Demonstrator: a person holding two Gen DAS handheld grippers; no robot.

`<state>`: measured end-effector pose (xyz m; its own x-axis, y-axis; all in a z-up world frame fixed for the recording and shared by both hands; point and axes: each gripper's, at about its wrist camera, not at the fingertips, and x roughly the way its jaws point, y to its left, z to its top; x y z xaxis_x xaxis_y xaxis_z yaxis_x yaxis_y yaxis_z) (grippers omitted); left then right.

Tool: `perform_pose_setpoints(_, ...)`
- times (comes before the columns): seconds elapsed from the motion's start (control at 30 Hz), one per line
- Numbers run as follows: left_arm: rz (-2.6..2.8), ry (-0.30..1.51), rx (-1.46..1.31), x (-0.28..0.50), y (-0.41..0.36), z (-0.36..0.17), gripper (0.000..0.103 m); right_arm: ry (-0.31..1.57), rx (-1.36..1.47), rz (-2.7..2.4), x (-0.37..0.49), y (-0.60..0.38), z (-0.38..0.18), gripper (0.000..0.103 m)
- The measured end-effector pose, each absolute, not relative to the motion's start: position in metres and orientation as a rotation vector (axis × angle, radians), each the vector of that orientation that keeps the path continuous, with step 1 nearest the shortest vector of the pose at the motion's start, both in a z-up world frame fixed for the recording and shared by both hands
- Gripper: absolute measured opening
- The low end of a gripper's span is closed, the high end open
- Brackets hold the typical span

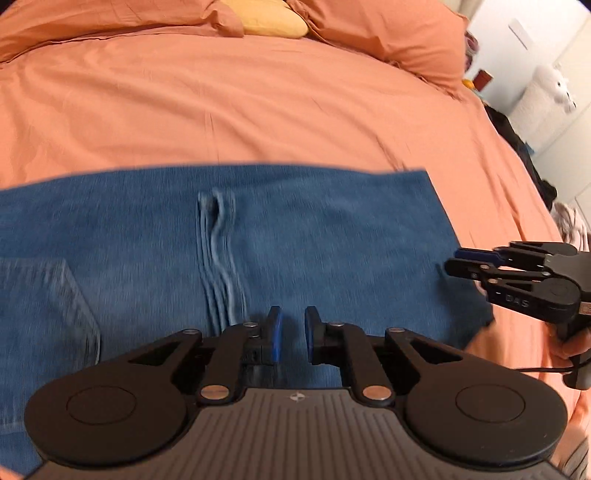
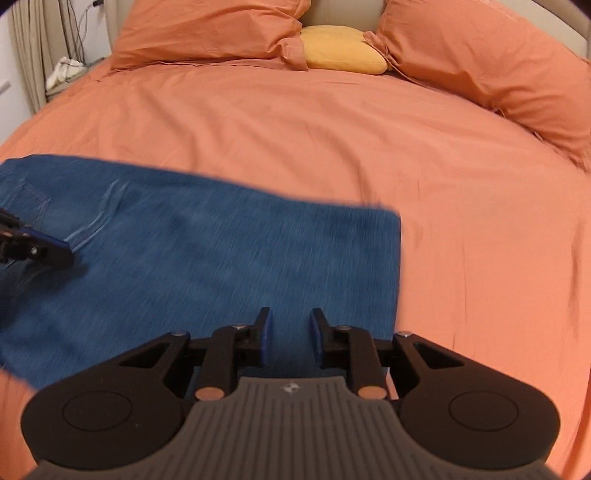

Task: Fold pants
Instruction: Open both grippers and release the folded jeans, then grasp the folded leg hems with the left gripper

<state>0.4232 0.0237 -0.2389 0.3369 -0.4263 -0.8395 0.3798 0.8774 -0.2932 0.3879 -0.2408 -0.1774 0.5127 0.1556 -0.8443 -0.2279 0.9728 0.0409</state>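
Note:
Blue denim pants (image 1: 295, 236) lie flat and folded on the orange bed, with a back pocket (image 1: 48, 302) at the left and a frayed seam (image 1: 218, 258) in the middle. They also show in the right wrist view (image 2: 207, 266). My left gripper (image 1: 293, 332) is open, empty, just above the near edge of the denim. My right gripper (image 2: 288, 332) is open and empty over the pants' right end; it shows in the left wrist view (image 1: 458, 260) beside the right edge of the denim. The left gripper's tip (image 2: 55, 251) shows at the left of the right wrist view.
The orange bedsheet (image 2: 369, 147) spreads beyond the pants. Orange pillows (image 2: 207, 33) and a yellow cushion (image 2: 343, 50) lie at the headboard. The bed's right edge has dark clothing (image 1: 517, 144) and a white plush toy (image 1: 550, 92) beyond it.

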Motion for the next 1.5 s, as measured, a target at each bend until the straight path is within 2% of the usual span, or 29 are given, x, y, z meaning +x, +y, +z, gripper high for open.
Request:
perform_pose_setpoints(0.13, -0.491, 1.11, -0.017, 0.407, 0.028, -0.254, 0.012, 1.018, -0.114, 0.222, 0.342, -0.246, -0.185, 0.018)
perform_pose_setpoints(0.2, -0.456, 1.115, -0.036, 0.407, 0.033, -0.262, 0.005, 1.018, -0.1, 0.214, 0.333, -0.249, -0.191, 0.018)
perform_pose_setpoints(0.33, -0.424, 1.133, -0.07, 0.409, 0.032, -0.275, 0.006, 1.043, -0.118, 0.208, 0.332, -0.246, -0.209, 0.018)
perform_pose_setpoints(0.6, -0.391, 1.102, -0.1, 0.388, 0.055, -0.251, 0.006, 1.09, -0.224, 0.214, 0.343, -0.231, -0.194, 0.018)
perform_pose_setpoints(0.73, -0.343, 1.046, -0.139, 0.369, 0.091, -0.233, 0.019, 1.044, -0.259, 0.316, 0.337, -0.218, -0.168, 0.025)
perform_pose_setpoints(0.8, -0.299, 1.02, -0.213, 0.362, 0.12, -0.226, 0.036, 1.022, -0.29, 0.394, 0.337, -0.202, -0.158, 0.026)
perform_pose_setpoints(0.87, -0.258, 0.99, -0.293, 0.357, 0.148, -0.22, 0.048, 1.0, -0.33, 0.457, 0.34, -0.183, -0.152, 0.027)
perform_pose_setpoints(0.97, -0.191, 0.916, -0.374, 0.347, 0.189, -0.214, 0.05, 0.964, -0.412, 0.533, 0.349, -0.149, -0.149, 0.047)
perform_pose_setpoints(1.03, -0.117, 0.873, -0.435, 0.34, 0.218, -0.214, 0.051, 0.946, -0.481, 0.563, 0.353, -0.124, -0.149, 0.047)
perform_pose_setpoints(1.1, -0.038, 0.826, -0.515, 0.332, 0.249, -0.217, 0.058, 0.952, -0.533, 0.585, 0.364, -0.104, -0.153, 0.047)
perform_pose_setpoints(1.2, 0.065, 0.771, -0.607, 0.323, 0.289, -0.227, 0.06, 0.942, -0.59, 0.627, 0.374, -0.079, -0.158, 0.048)
perform_pose_setpoints(1.4, 0.15, 0.75, -0.802, 0.326, 0.344, -0.263, 0.064, 0.946, -0.696, 0.7, 0.398, -0.039, -0.171, 0.048)
perform_pose_setpoints(1.5, 0.169, 0.717, -0.904, 0.331, 0.36, -0.282, 0.072, 0.959, -0.753, 0.723, 0.412, -0.028, -0.176, 0.047)
